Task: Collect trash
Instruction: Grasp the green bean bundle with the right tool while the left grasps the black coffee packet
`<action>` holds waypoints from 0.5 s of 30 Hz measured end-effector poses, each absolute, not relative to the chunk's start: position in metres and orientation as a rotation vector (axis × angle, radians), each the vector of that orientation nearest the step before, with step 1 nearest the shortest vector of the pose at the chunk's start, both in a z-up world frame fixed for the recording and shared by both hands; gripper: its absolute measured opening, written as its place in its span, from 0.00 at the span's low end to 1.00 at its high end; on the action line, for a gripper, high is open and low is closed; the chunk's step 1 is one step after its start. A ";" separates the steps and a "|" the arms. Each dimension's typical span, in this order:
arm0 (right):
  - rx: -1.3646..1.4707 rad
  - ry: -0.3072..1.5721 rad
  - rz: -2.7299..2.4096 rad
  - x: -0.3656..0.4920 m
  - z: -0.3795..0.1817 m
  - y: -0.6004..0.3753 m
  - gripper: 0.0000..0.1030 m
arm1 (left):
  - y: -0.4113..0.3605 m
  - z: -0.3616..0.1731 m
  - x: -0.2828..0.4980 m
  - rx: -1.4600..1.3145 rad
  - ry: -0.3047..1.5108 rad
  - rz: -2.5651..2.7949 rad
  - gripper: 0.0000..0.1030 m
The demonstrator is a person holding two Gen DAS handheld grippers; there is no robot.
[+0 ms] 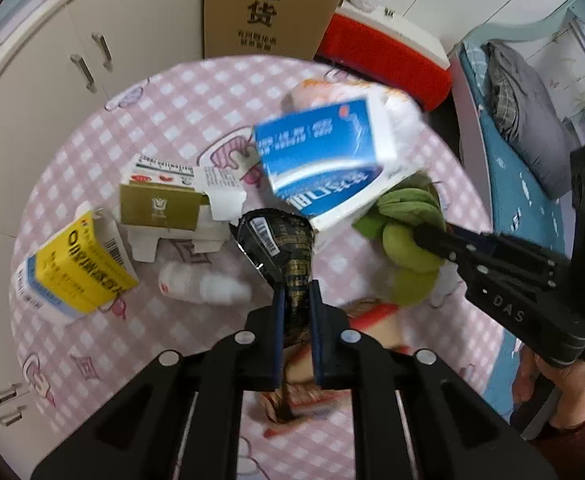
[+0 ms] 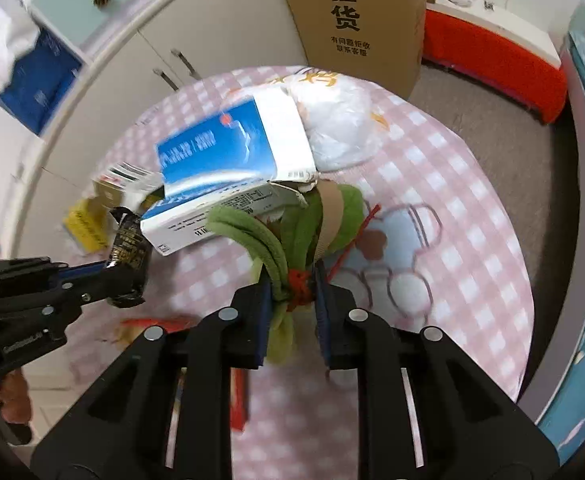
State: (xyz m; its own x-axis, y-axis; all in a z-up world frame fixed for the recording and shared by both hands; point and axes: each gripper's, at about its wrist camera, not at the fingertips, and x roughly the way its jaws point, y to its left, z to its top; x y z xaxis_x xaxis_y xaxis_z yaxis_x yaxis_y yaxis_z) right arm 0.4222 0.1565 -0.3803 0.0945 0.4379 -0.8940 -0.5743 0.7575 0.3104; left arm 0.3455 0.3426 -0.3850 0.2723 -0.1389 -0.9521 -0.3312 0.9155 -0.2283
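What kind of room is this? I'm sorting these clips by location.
Probably a bedroom in a home: a bed with a blue cover and folded grey bedding stands beside the round table with a pink checked cloth, white cupboards line the wall, and a tall cardboard box stands behind.

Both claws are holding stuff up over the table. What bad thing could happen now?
The blue-and-white box seems to rest loosely on the green bundle that the right gripper pinches, so it may slide off. The left gripper holds the dark wrapper only by its narrow end; it might slip free.
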 end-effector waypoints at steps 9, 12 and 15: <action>0.064 1.299 0.856 0.400 -0.336 0.102 0.19 | 0.312 -0.332 0.322 -0.445 1.235 0.194 0.10; 0.082 1.276 0.893 0.395 -0.318 0.087 0.19 | 0.301 -0.315 0.314 -0.462 1.207 0.225 0.10; 0.092 1.242 0.907 0.393 -0.303 0.070 0.19 | 0.285 -0.300 0.310 -0.460 1.177 0.235 0.10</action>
State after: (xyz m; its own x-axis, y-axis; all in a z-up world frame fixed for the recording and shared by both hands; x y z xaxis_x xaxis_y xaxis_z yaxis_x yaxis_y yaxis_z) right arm 0.3930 0.0699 -0.3030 0.0332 0.6351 -0.7717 -0.5419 0.6603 0.5200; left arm 0.3105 0.2850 -0.3002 0.3734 -0.0606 -0.9257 -0.4108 0.8839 -0.2236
